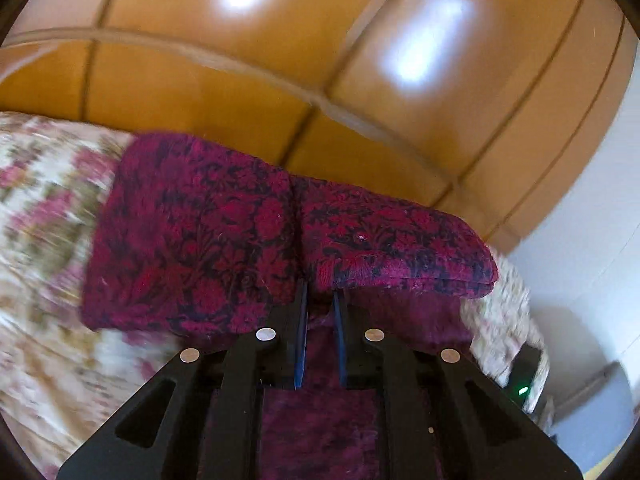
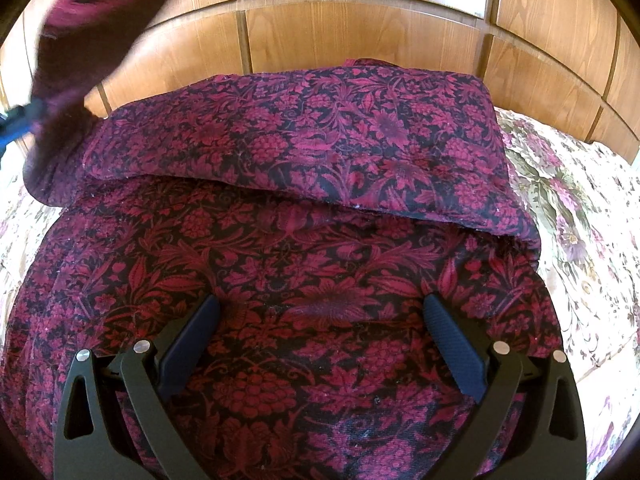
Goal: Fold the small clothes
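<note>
A dark red garment with a black floral print (image 2: 304, 184) lies on a floral bedspread (image 2: 580, 240), its far part folded over toward me. My right gripper (image 2: 322, 308) is open, fingers spread wide, low over the garment's near part. My left gripper (image 1: 320, 292) is shut on a fold of the same garment (image 1: 224, 232) and holds it lifted off the bed. In the right wrist view that lifted part (image 2: 80, 40) hangs at the upper left, blurred.
A wooden panelled headboard or wardrobe (image 2: 360, 32) stands right behind the bed. The cream floral bedspread (image 1: 44, 208) shows on both sides of the garment. A white wall (image 1: 592, 240) is at the right in the left wrist view.
</note>
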A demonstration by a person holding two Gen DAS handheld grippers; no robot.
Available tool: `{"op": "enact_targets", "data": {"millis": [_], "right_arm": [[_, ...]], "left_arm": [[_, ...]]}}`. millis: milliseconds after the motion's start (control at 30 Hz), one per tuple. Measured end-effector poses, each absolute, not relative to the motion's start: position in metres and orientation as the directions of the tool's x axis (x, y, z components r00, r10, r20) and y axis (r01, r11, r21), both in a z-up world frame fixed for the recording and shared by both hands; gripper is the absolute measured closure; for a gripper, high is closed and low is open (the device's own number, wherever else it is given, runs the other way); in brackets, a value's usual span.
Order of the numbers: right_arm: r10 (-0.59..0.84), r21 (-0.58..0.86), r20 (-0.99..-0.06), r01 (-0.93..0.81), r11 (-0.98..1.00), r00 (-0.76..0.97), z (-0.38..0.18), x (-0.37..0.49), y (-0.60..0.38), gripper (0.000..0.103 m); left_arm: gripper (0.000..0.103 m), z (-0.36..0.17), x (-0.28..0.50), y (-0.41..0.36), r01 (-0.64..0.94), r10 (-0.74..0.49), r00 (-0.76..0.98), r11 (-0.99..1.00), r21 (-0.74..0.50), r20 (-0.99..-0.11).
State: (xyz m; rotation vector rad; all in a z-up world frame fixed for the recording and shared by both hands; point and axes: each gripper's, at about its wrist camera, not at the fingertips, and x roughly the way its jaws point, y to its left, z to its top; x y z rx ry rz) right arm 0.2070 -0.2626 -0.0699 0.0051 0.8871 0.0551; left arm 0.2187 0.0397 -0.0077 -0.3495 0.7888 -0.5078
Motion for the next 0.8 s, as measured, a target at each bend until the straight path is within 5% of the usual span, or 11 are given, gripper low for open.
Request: {"op": "enact_targets", "data": {"millis": [167,433,533,567,633,800], "right_arm": [[0.055,0.034,-0.774,-0.046,0.998,0.631,-0.070,0.208,-0.264,0.002],[0.073,0.056,-0.778,-0.046,0.997,0.624,-0.066,0.210,-0.268,0.002],[0.163,0.166,-0.767,-0.053,0.985,0.620,-0.054,0.208,-0.273,0.002],[0.198,0.209,-0.761,-0.056,0.976,0.618,-0.050,0.208,-0.274,0.003],[0.247,0.277,-0.753,-0.047,0.960,0.610,-0.045,0.207,-0.276,0.004],[0.279,0.359,-0.755,0.018,0.933,0.593,-0.037,0.197,-0.296,0.009]], "left_arm": [[0.087,-0.037,0.227,-0.006,0.291,-0.462,0.539,0.887,-0.358,-0.705],[0.084,-0.031,0.185,-0.006,0.272,-0.372,0.616,0.928,-0.256,-0.694],[0.084,-0.038,0.170,-0.004,0.267,-0.345,0.624,0.937,-0.224,-0.701],[0.079,-0.041,0.166,0.000,0.263,-0.338,0.623,0.940,-0.218,-0.706],[0.024,-0.050,0.164,0.004,0.249,-0.334,0.598,0.941,-0.228,-0.729],[0.020,-0.052,0.154,0.012,0.228,-0.346,0.603,0.938,-0.260,-0.719]]}}
